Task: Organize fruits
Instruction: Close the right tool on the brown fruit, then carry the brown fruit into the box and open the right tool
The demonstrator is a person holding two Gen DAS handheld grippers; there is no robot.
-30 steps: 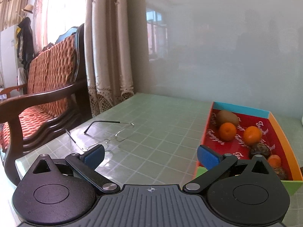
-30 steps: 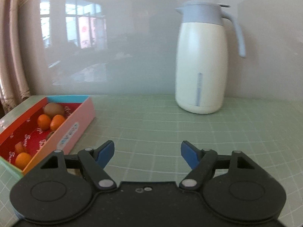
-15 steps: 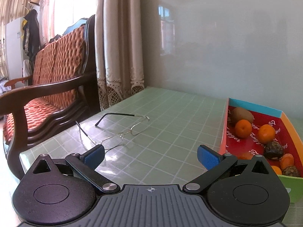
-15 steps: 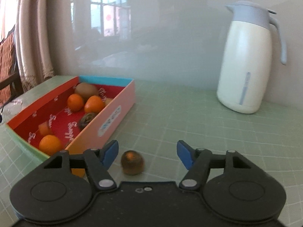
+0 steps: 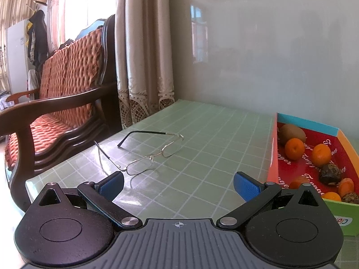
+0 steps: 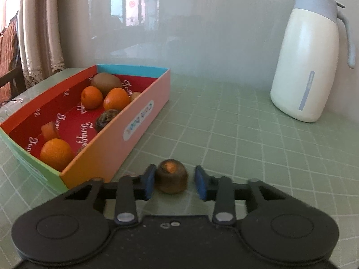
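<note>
A small round brown fruit sits on the green tiled table just off the near corner of the colourful fruit box. My right gripper is low over the table with its jaws closing around the fruit. The left pad touches it and the right pad stands a sliver off. Inside the box lie a kiwi, several oranges and dark brown fruits. In the left wrist view the box is at the right edge. My left gripper hovers open over bare table to its left, with nothing between its jaws.
Wire-framed glasses lie unfolded on the table just ahead of the left gripper. A white jug with a grey lid stands at the back right by the wall. A wooden armchair and curtains are beyond the table's left edge.
The right gripper swung left and down toward the box. The brown fruit came between its jaws, which narrowed from wide to nearly touching. The left view shifted slightly left, and the glasses are nearer.
</note>
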